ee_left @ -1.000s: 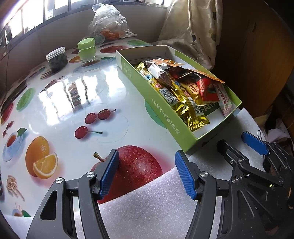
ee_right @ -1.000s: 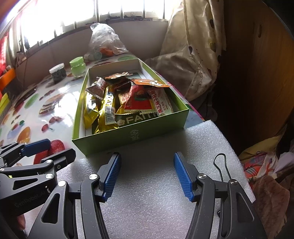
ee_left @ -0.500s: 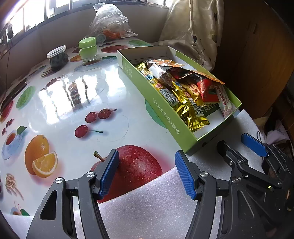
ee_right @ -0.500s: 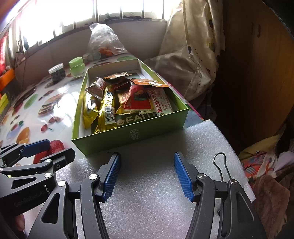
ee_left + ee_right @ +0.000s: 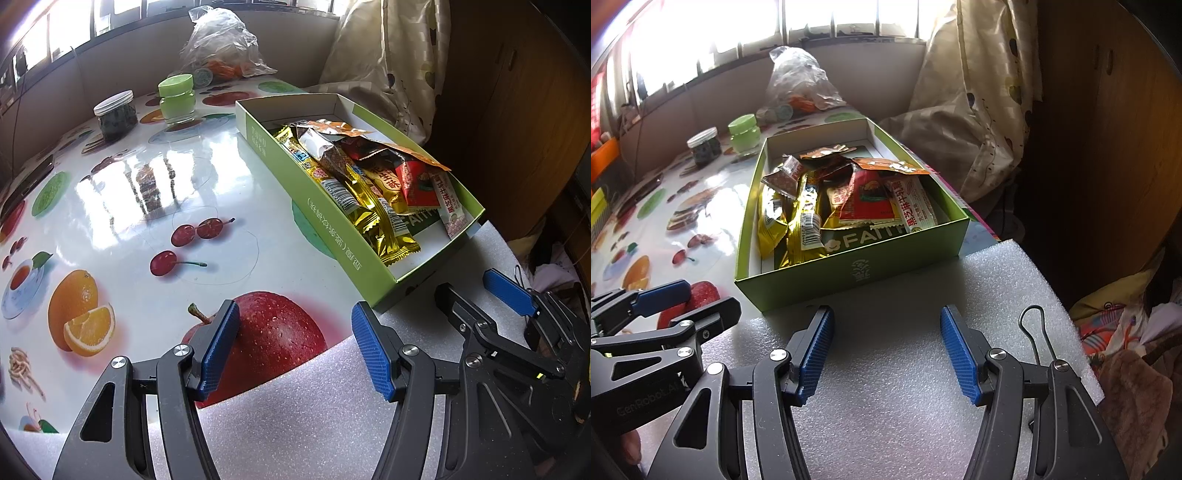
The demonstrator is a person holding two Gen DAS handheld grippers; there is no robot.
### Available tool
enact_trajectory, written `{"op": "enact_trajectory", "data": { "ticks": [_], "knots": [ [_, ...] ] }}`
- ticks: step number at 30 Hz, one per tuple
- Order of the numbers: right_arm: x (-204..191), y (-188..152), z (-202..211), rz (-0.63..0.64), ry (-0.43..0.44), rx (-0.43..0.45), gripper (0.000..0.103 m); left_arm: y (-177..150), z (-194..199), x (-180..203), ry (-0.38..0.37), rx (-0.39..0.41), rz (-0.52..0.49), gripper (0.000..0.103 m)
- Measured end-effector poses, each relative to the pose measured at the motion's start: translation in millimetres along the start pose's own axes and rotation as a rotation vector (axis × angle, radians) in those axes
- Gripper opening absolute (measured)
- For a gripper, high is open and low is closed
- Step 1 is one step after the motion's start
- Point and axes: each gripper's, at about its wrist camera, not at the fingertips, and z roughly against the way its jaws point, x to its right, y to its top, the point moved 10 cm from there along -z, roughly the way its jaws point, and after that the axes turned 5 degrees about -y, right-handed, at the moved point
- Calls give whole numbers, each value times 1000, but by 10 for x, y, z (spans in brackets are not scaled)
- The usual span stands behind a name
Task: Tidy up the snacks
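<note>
A green cardboard box (image 5: 332,236) (image 5: 849,273) holds several snack packets (image 5: 373,184) (image 5: 849,199), gold, red and orange, piled along its length. It sits on a fruit-print table, its near end on a white foam sheet (image 5: 905,387). My left gripper (image 5: 295,347) is open and empty, low over the table's front edge, left of the box. My right gripper (image 5: 886,347) is open and empty over the foam, just in front of the box's near wall. Each gripper shows in the other's view (image 5: 495,295) (image 5: 665,306).
A dark-filled jar (image 5: 115,115) and a green-lidded jar (image 5: 177,96) stand at the back of the table. A clear plastic bag (image 5: 221,44) lies behind them. A wire clip (image 5: 1034,332) lies on the foam. A curtain (image 5: 979,92) and wooden cabinet are to the right.
Both grippers stay open and nearly still; the views have shifted only slightly, with the box a touch lower in the frames.
</note>
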Motion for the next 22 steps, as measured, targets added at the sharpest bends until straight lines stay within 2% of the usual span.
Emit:
{"op": "enact_trajectory", "data": {
  "ticks": [22],
  "knots": [
    [6,2,-4,-1,-2,1,60,1,7,1,-5,2,6,64]
  ]
}}
